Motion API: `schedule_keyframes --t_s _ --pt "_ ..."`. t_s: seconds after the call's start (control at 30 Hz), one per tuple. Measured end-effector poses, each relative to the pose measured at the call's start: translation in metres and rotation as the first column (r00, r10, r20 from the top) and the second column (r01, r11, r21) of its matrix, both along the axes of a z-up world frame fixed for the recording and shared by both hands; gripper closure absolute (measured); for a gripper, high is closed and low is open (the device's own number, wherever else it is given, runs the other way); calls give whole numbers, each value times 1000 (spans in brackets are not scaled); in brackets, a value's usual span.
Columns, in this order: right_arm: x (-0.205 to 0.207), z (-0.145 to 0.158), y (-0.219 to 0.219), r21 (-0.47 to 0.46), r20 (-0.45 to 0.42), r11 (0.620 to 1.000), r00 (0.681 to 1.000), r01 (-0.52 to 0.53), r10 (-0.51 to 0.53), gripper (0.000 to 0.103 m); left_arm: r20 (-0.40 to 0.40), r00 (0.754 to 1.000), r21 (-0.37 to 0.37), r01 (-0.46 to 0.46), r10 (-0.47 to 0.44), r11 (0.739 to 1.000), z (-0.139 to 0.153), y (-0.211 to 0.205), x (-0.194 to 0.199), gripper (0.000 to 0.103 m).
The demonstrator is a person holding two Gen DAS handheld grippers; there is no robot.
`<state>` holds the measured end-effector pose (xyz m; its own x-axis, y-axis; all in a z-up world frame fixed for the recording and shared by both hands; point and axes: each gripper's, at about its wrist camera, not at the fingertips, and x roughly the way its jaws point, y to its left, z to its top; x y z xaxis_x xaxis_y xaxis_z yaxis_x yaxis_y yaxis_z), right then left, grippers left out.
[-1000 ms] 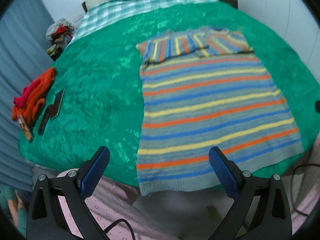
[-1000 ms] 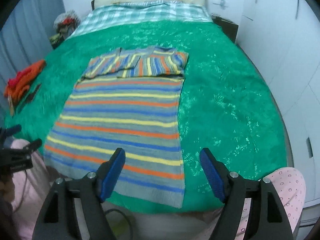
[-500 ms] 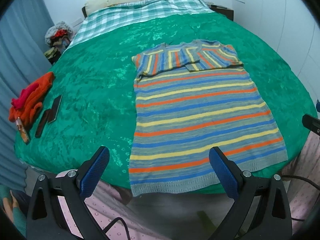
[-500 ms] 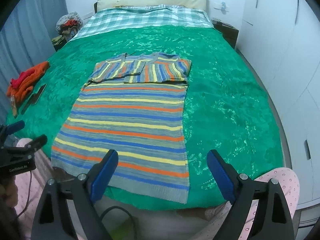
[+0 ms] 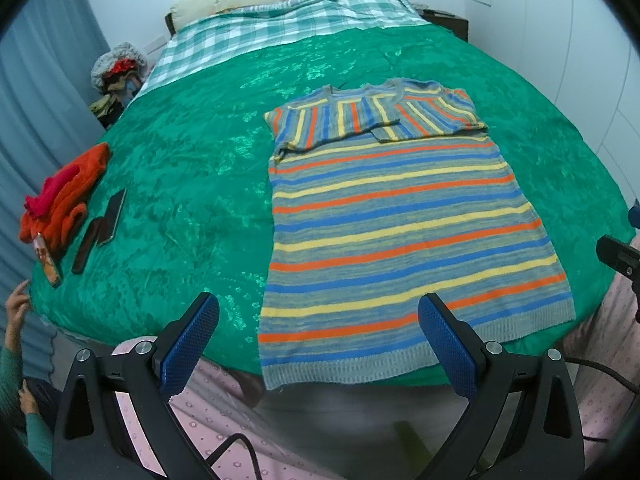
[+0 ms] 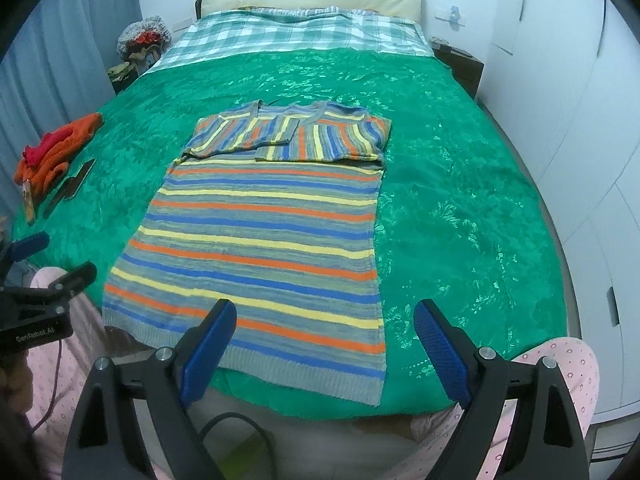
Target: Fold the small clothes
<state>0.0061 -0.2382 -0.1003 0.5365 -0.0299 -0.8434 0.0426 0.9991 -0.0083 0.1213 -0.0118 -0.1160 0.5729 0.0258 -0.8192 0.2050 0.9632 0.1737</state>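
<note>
A striped knit dress [image 5: 400, 216] in grey, blue, yellow and orange lies flat on the green bedspread [image 5: 192, 168], its two sleeves folded in across the chest. Its hem hangs over the near bed edge. It also shows in the right wrist view [image 6: 272, 232]. My left gripper [image 5: 320, 340] is open and empty, held off the bed above the hem's left part. My right gripper [image 6: 324, 344] is open and empty, held above the hem's right part. The left gripper also shows at the left edge of the right wrist view [image 6: 36, 280].
An orange and red pile of clothes [image 5: 64, 200], a phone [image 5: 112, 216], a dark flat object and a small card lie at the bed's left edge. A checked blanket [image 5: 280, 28] and pillow lie at the head. White wardrobes [image 6: 560, 120] stand right; curtains hang left.
Both grippers have pulled back and up from the bed, so the dress looks smaller and more of the room shows. The dress has not moved. Both stay open.
</note>
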Motion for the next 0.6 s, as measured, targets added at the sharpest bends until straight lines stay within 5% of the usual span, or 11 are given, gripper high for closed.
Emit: schedule_keyframes --t_s 0.6 --pt "-1 2 12 -29 5 999 1000 -23 23 14 8 1000 -5 -10 10 1000 2 3 -1 3"
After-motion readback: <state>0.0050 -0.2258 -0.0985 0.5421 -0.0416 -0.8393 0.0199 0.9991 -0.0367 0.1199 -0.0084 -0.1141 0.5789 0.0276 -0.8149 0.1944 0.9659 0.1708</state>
